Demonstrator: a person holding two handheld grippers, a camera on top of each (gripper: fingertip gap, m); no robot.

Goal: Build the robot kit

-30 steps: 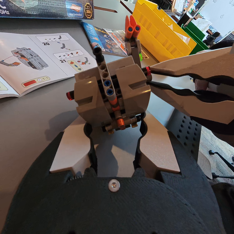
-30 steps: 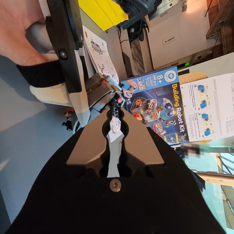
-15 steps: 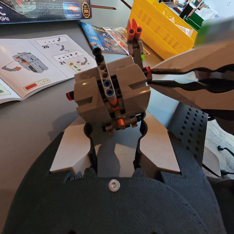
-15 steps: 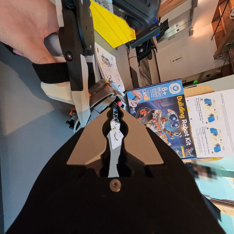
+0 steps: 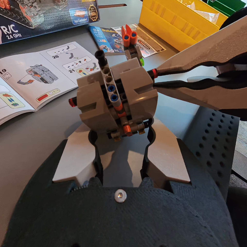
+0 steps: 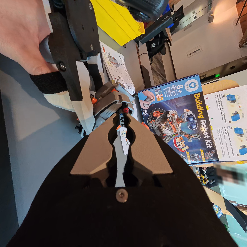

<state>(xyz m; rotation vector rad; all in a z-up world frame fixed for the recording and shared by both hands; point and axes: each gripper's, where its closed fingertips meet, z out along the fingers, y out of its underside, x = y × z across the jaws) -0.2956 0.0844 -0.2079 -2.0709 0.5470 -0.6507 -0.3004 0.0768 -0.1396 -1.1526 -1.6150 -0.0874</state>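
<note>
My left gripper is shut on the lower end of a grey brick model and holds it upright above the grey table. The model has a holed centre beam with blue pins, orange cones on top and a red-tipped black pin on its right side. My right gripper comes in from the right in the left wrist view, its tips at that pin. Its jaws are almost together on a thin black holed beam. The model and the left gripper's finger show beyond.
An open instruction booklet lies to the left, a blue kit box behind it, and a small leaflet behind the model. A yellow bin stands at the back right. A perforated dark chair is past the table edge. A hand holds the left gripper. My hands' fingertips stand some 7 cm from each other.
Both grippers and the model have shifted slightly together, so more of the box and booklet shows. Both grips look the same.
</note>
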